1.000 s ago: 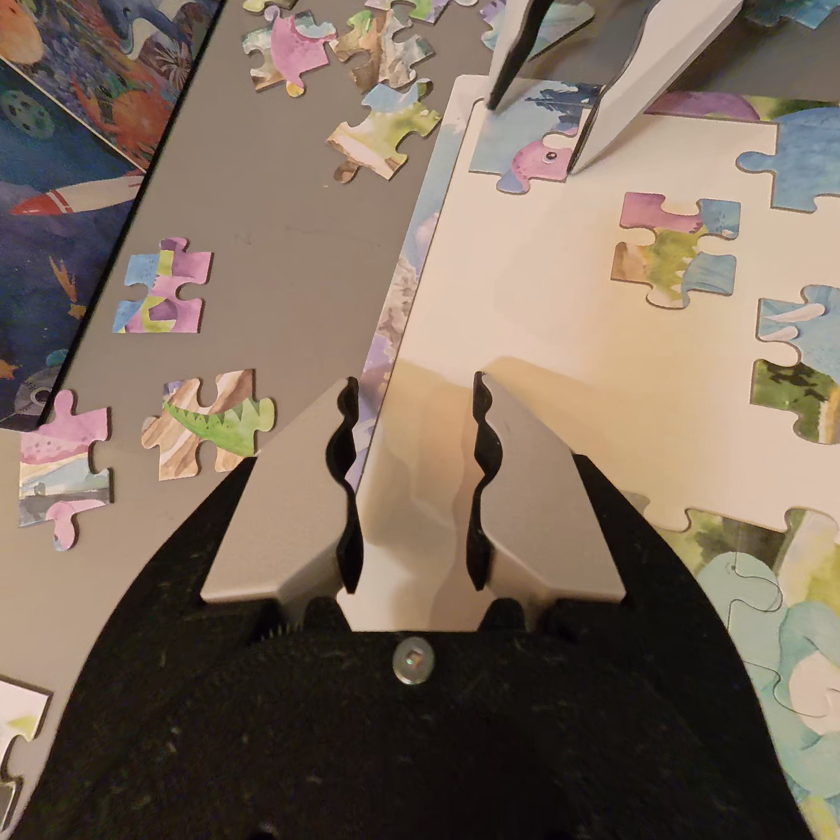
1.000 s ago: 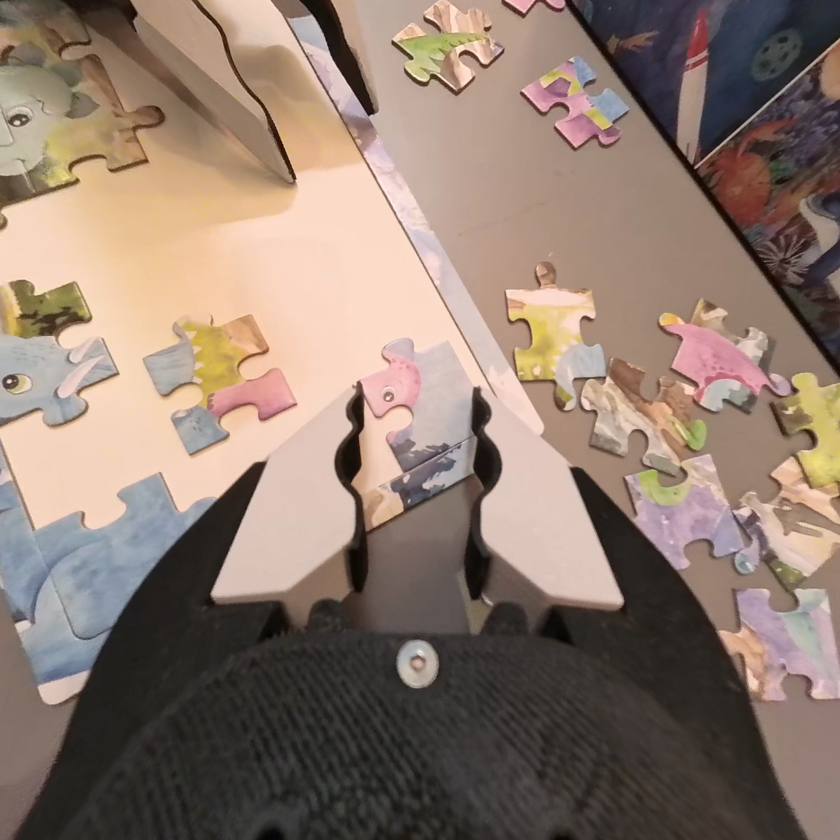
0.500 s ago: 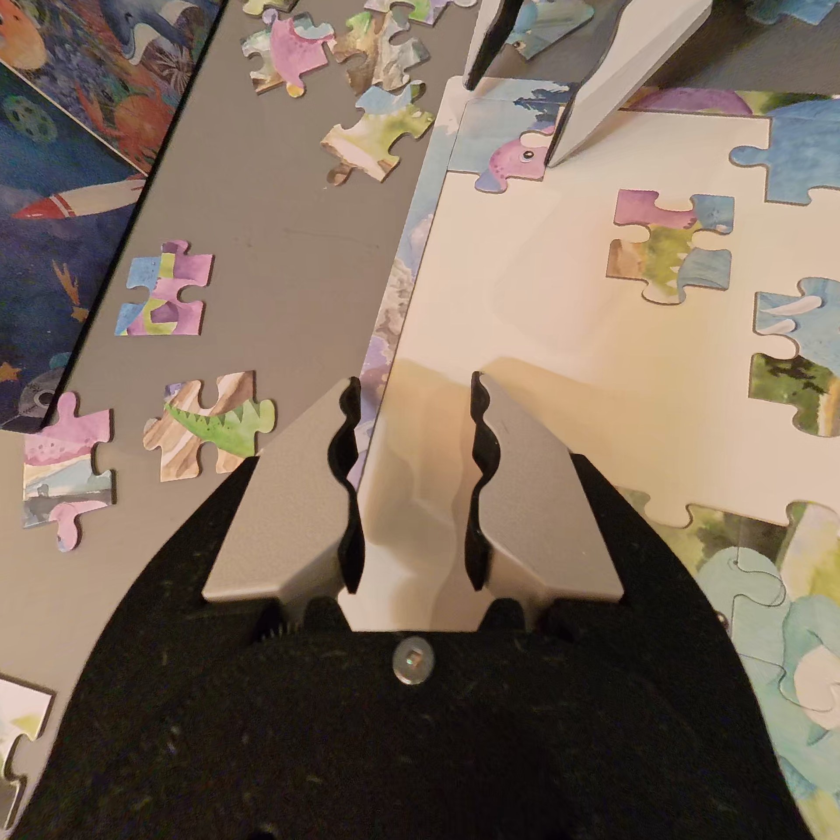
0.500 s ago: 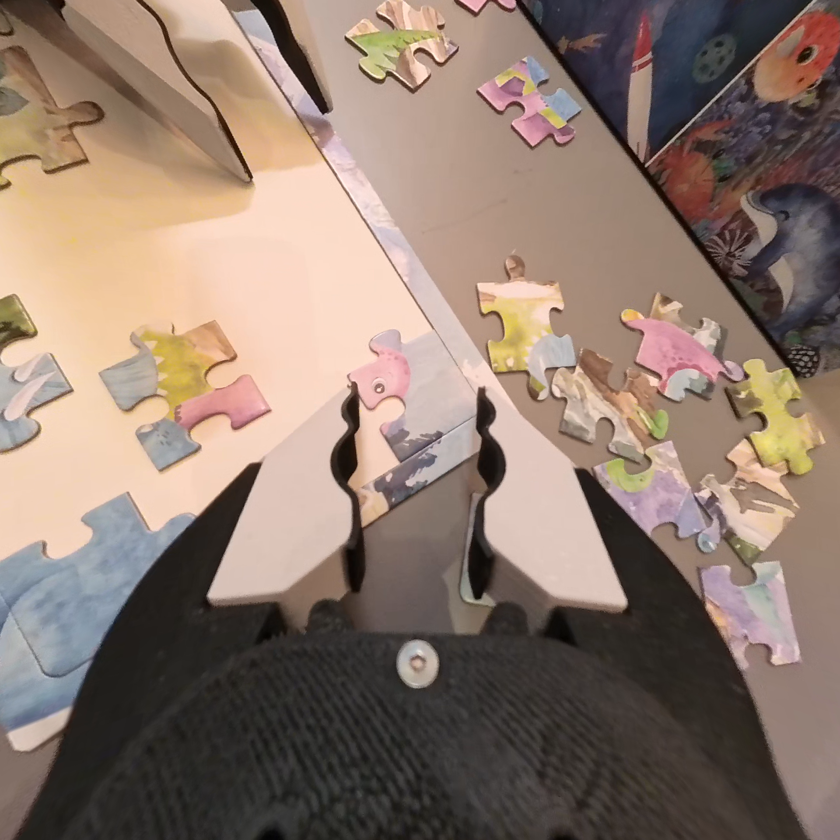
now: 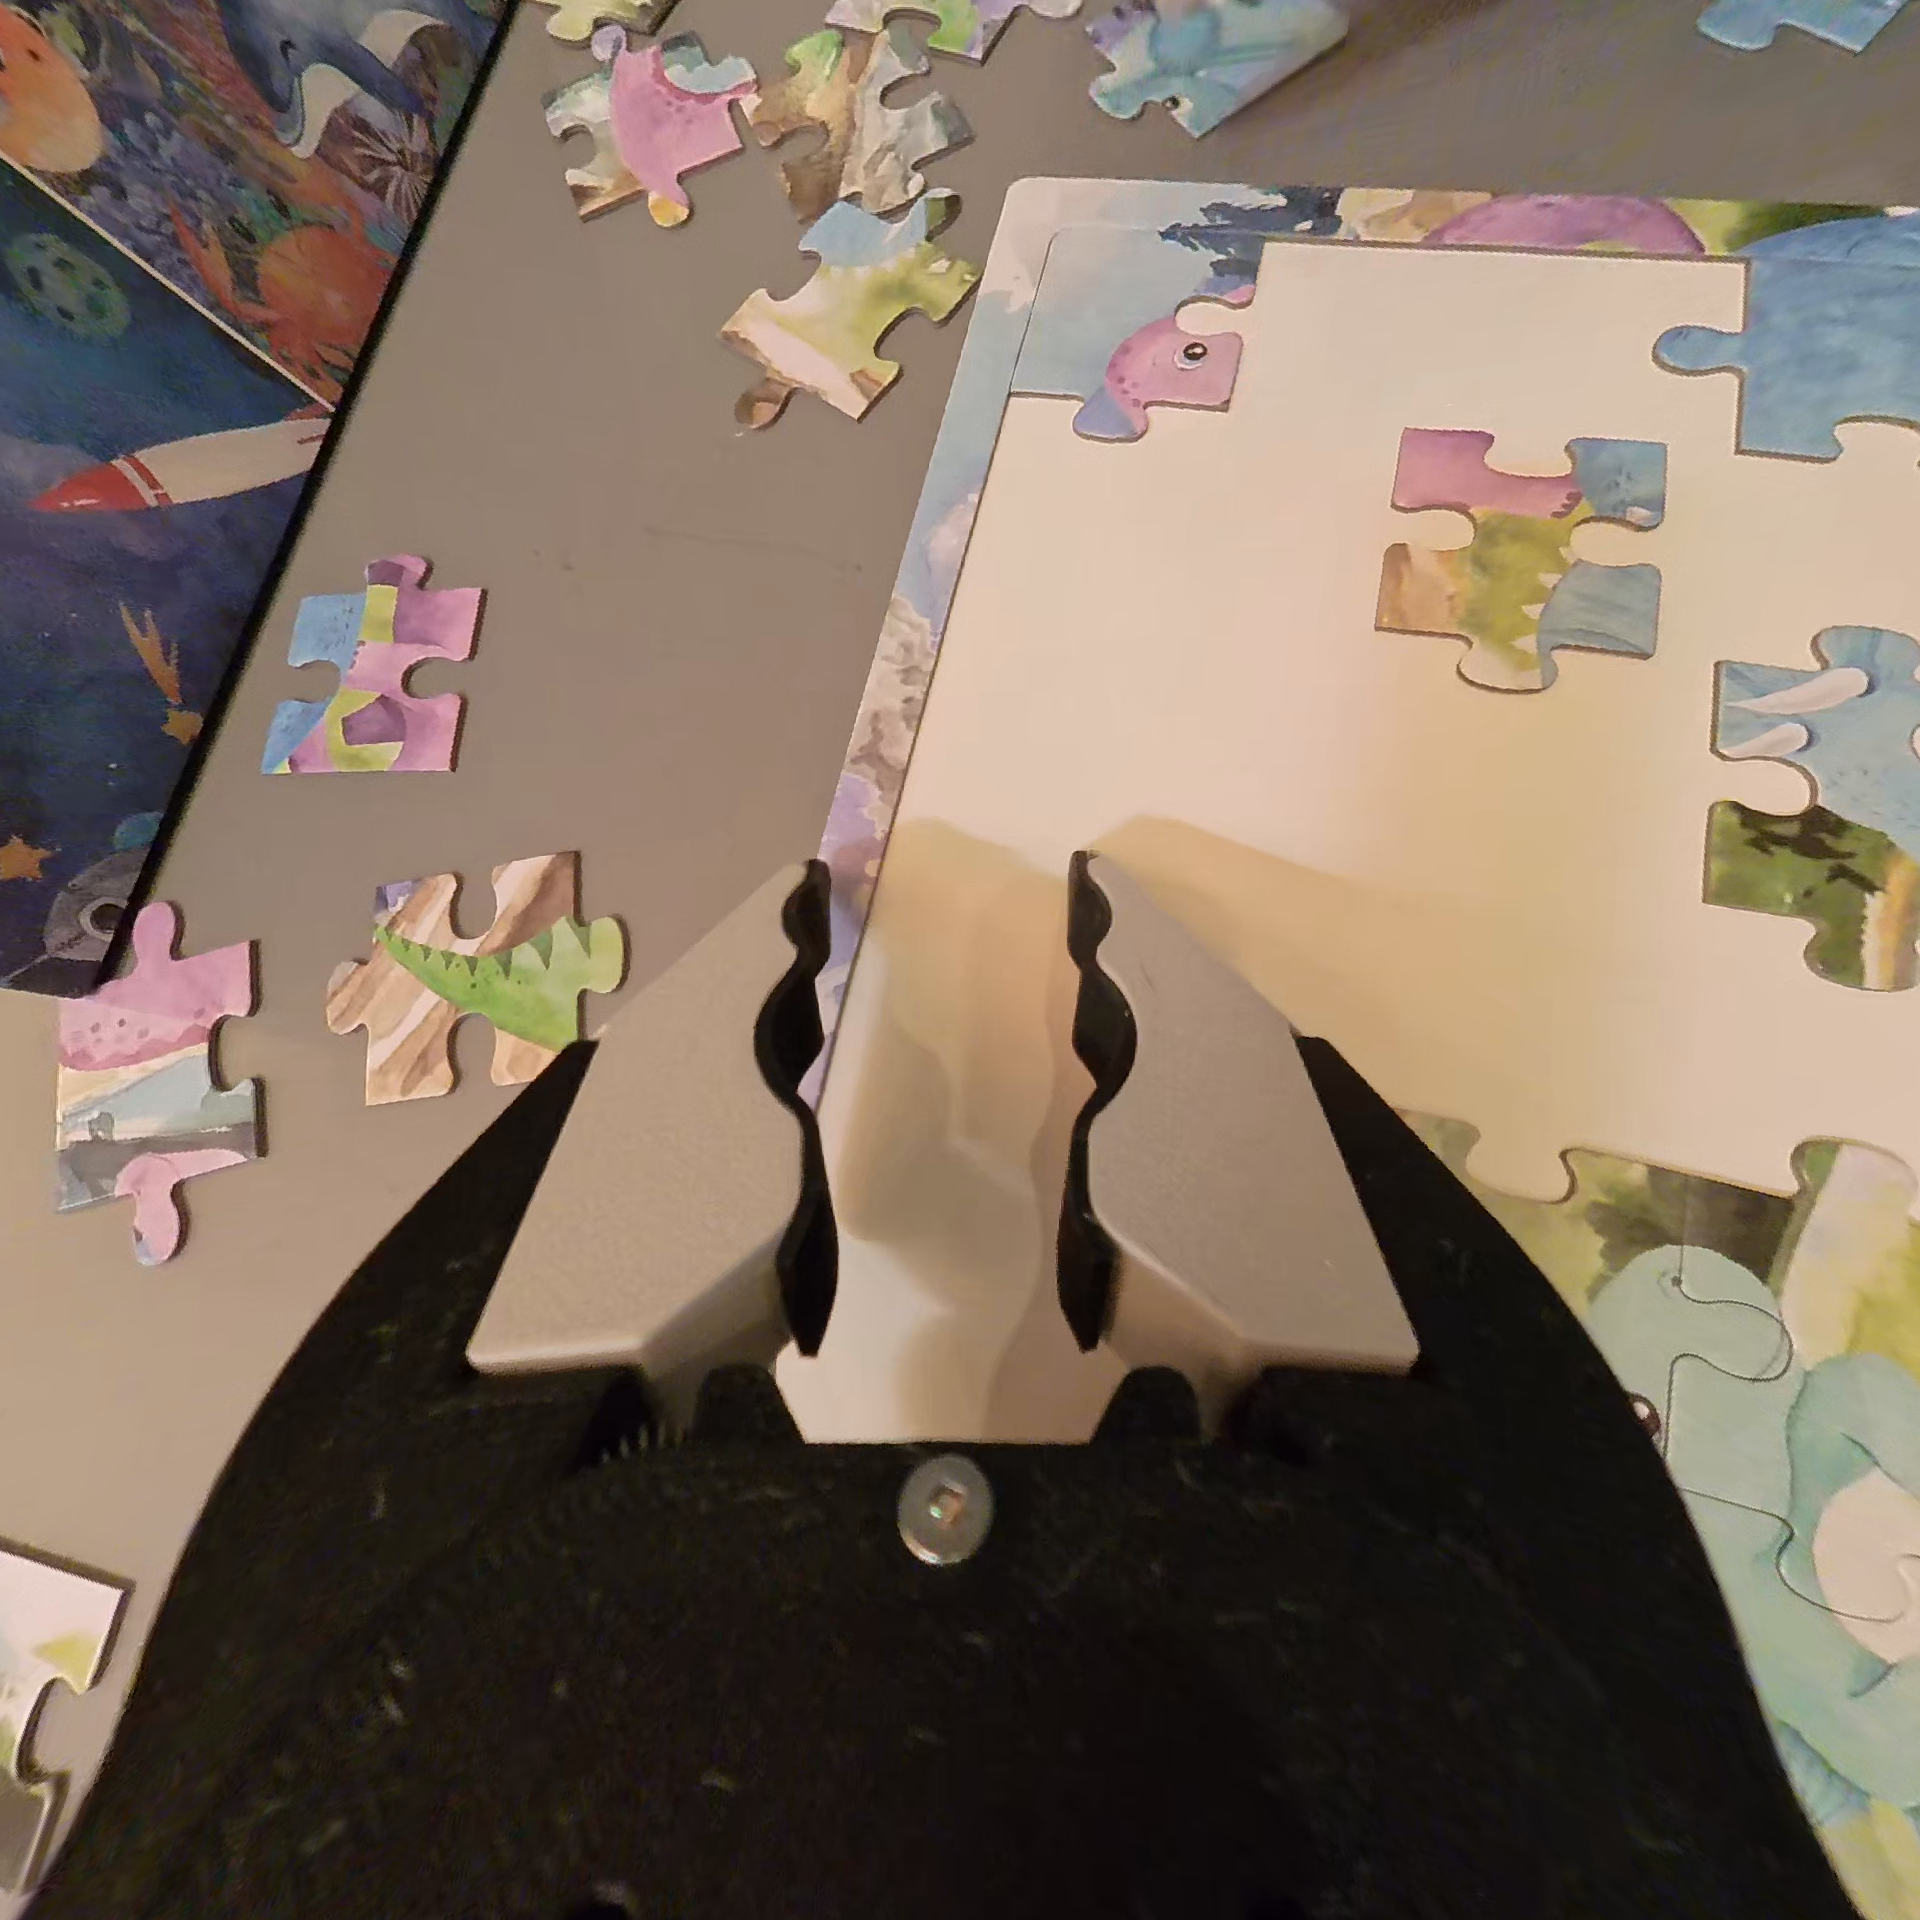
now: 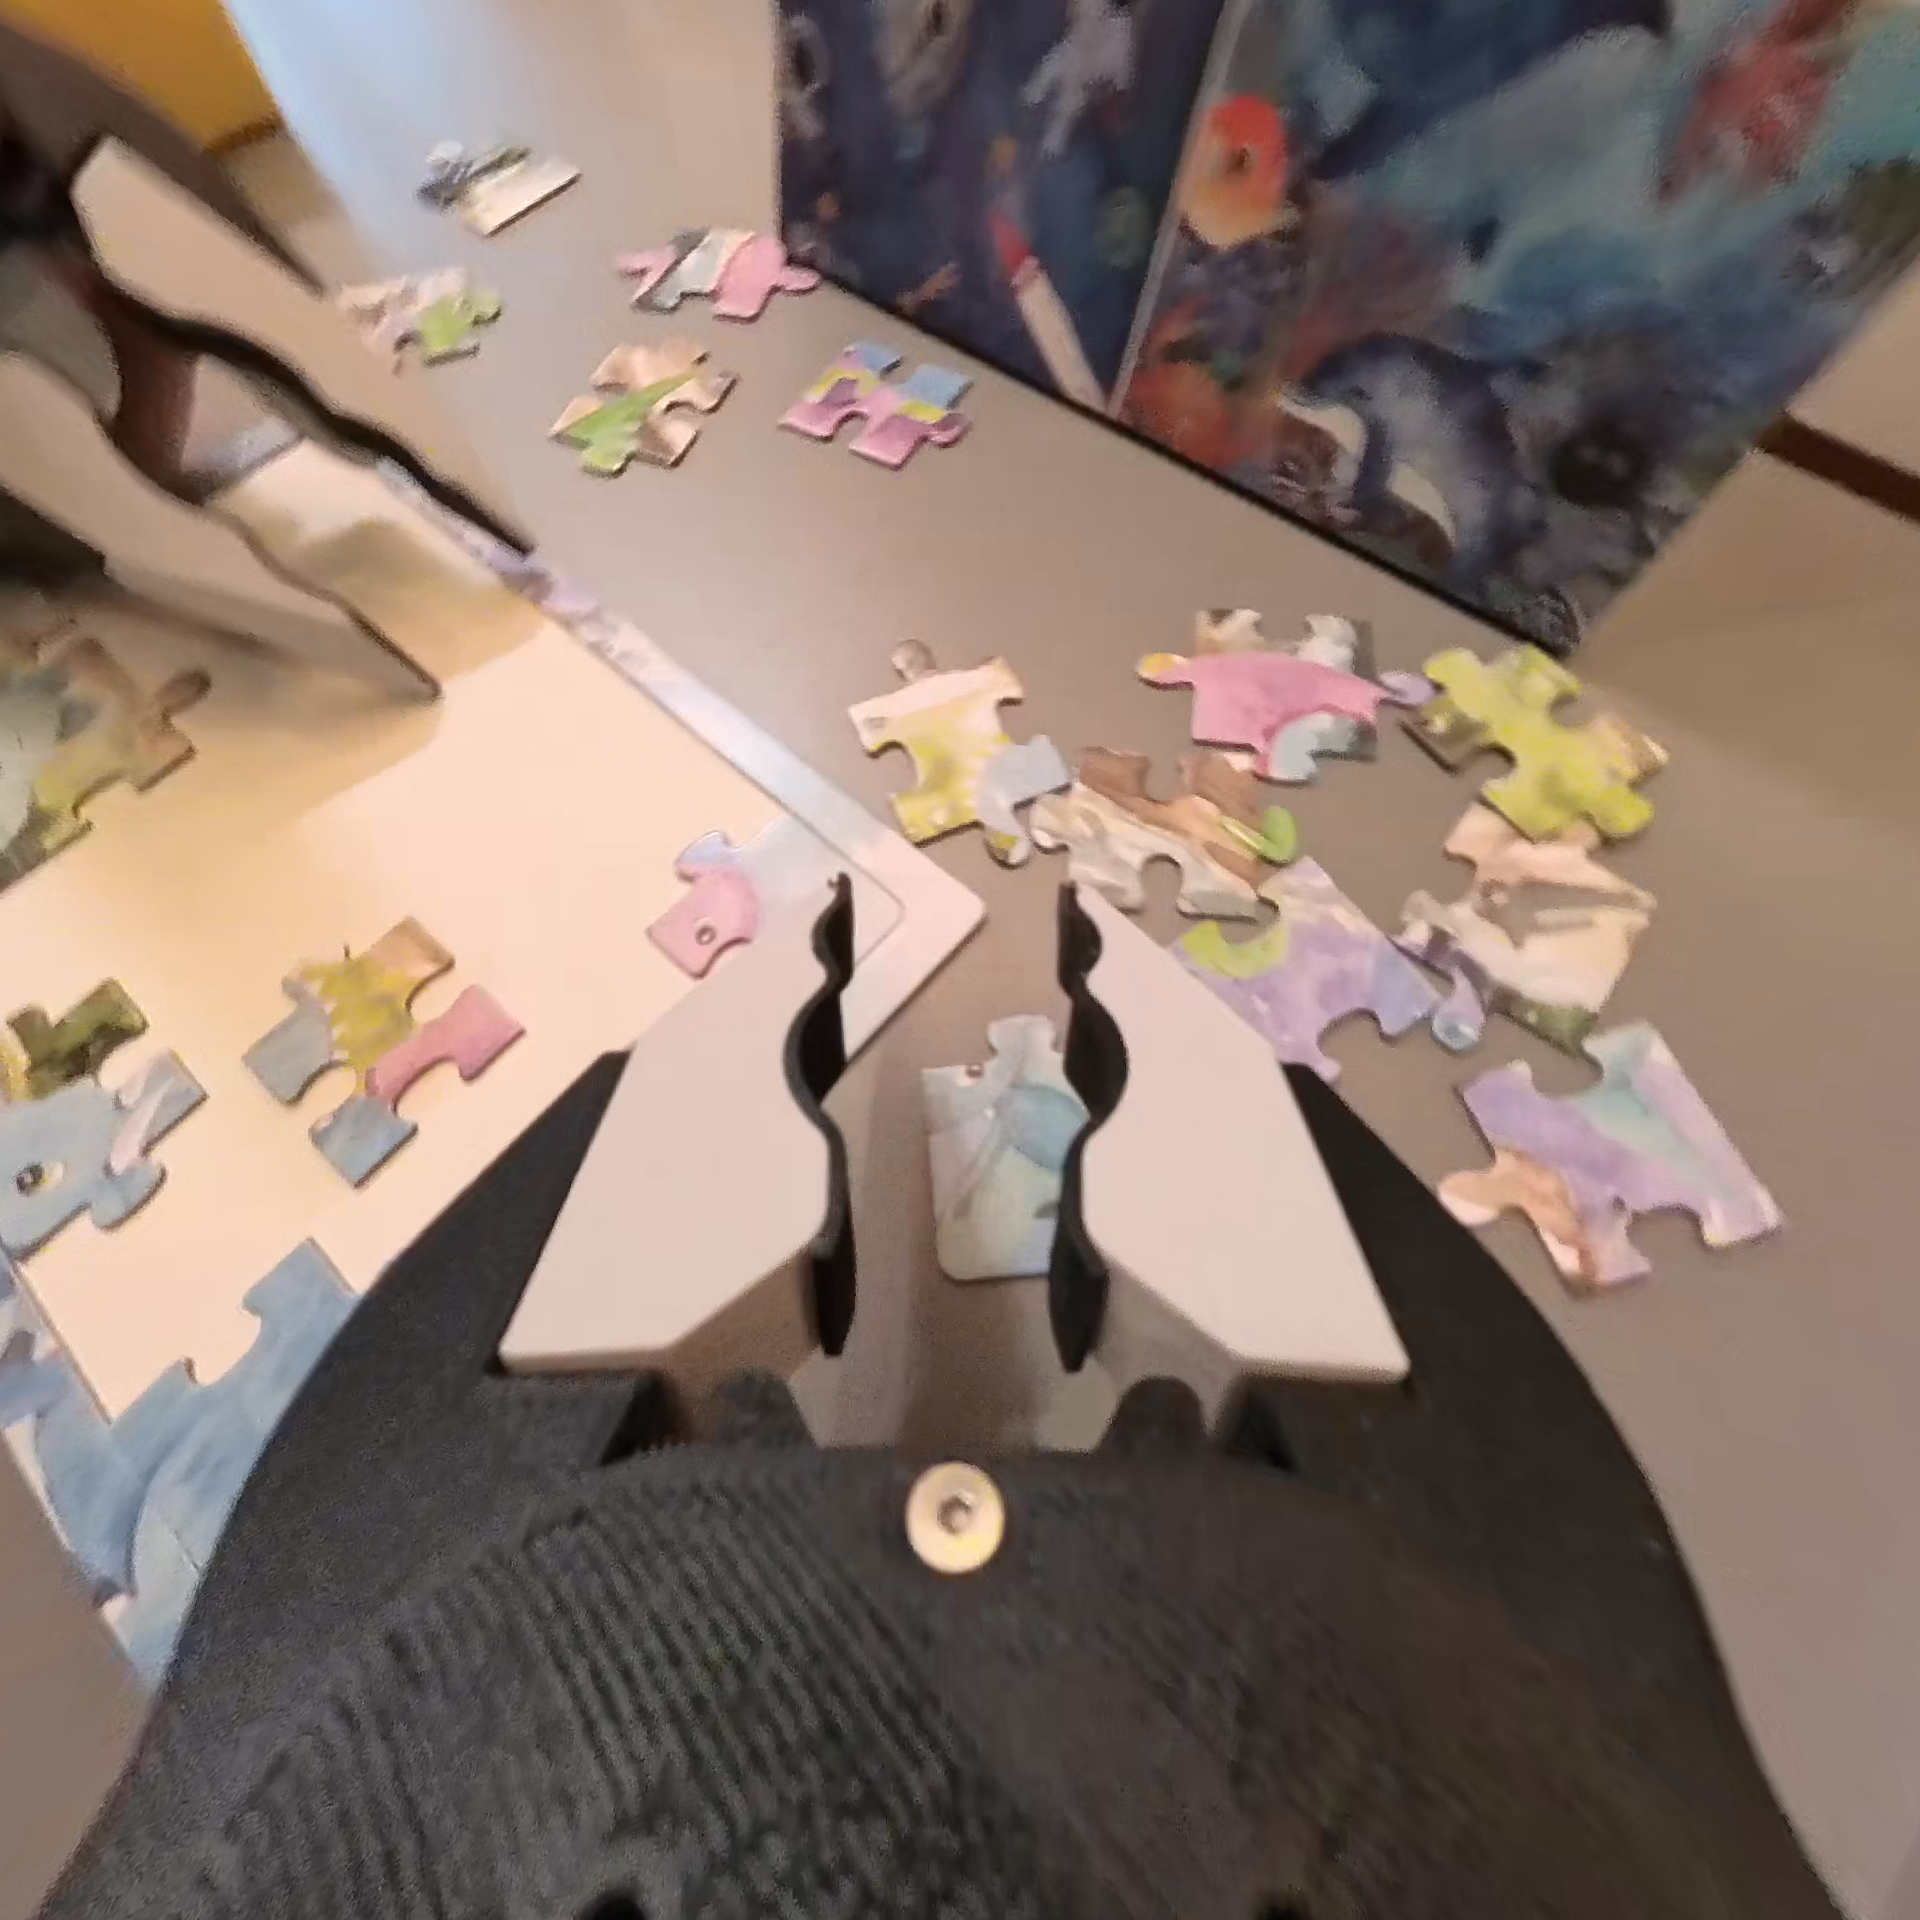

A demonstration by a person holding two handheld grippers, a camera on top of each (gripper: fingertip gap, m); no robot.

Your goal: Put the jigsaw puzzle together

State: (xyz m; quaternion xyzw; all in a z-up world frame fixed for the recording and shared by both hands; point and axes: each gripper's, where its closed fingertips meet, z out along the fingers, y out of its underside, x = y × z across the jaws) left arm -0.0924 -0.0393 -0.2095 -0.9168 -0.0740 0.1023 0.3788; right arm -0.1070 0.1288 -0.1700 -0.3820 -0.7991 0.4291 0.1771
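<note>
The white puzzle tray (image 5: 1195, 675) lies on a grey table. A corner piece with a pink dinosaur (image 5: 1153, 332) sits in its far left corner. Loose pieces lie inside: a purple-green one (image 5: 1522, 561) and a blue horned one (image 5: 1829, 727). Joined pieces fill the near right (image 5: 1766, 1403). My left gripper (image 5: 945, 868) is open and empty over the tray's left edge. My right gripper (image 6: 951, 894) is open and empty, above the table just off the tray's corner (image 6: 935, 920), over a pale blue piece (image 6: 997, 1143). The corner piece (image 6: 727, 894) lies just left of it.
Loose pieces lie left of the tray (image 5: 478, 977) (image 5: 374, 670) and beyond it (image 5: 852, 301). A cluster lies right of my right gripper (image 6: 1247, 810). A dark blue pictured board (image 5: 125, 416) stands along the table's side. My left gripper (image 6: 473, 618) shows in the right wrist view. About 20 cm separates my left fingertips from my right. My left tips are about 20 cm from the pale blue piece (image 6: 997, 1143), my right tips only 6 cm. Seen from the left wrist view (image 5: 1216, 62) as well.
My right gripper has let go of the corner piece and drawn back off the tray, out of the left wrist view. The corner piece now lies in the tray's corner. My left gripper stayed.
</note>
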